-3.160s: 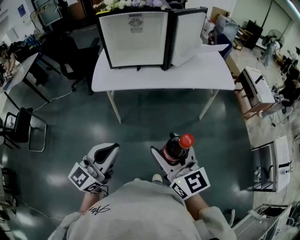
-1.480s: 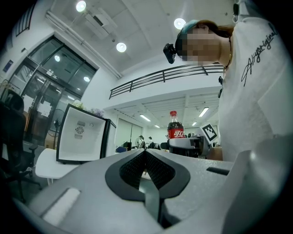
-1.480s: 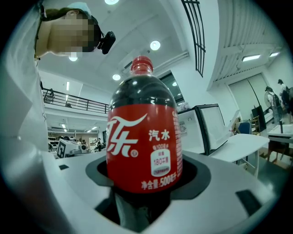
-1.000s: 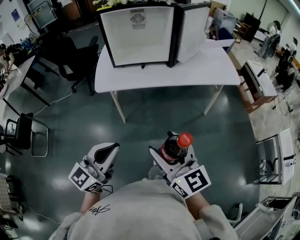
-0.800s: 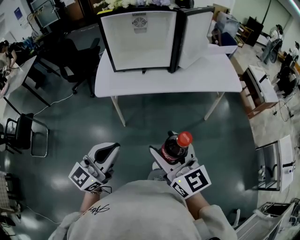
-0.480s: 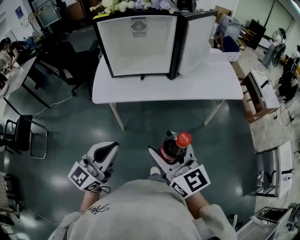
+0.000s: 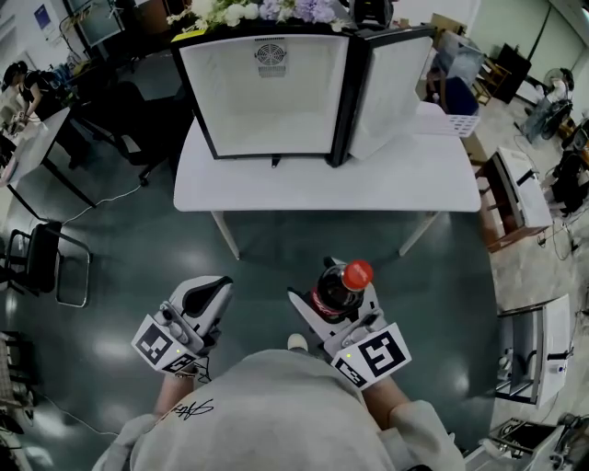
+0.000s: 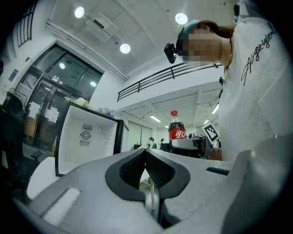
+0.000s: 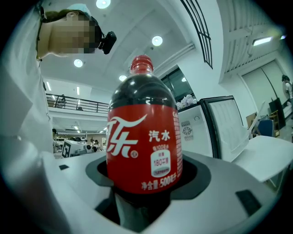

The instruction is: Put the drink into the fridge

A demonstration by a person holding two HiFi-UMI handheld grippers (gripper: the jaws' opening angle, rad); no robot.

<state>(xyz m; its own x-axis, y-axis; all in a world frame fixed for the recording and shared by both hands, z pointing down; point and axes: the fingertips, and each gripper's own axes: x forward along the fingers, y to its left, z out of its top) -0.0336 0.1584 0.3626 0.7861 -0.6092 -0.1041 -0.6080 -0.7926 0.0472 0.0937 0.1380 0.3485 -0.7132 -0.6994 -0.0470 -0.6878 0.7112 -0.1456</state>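
Right gripper view: R tongs (image 9: 142, 194) clamp cola bottle (image 9: 143, 146), btm hidden.

A white table (image 7: 322, 189) stands on a glossy dark green floor (image 7: 276, 253), its slanted legs showing under the front edge. At its right end sits a white basket (image 7: 451, 124). Beyond its far edge pale flowers (image 7: 267, 9) show, white and lilac. Left of the table a black office chair (image 7: 129, 115) stands near a second desk (image 7: 37, 143), and a cable (image 7: 101, 195) trails over the floor toward a black metal-framed chair (image 7: 46, 262). Off to the right sits a white box-like unit (image 7: 511, 179). Overhead are round ceiling lights (image 8: 124, 48) and a dark railing (image 8: 155, 80) along an upper level
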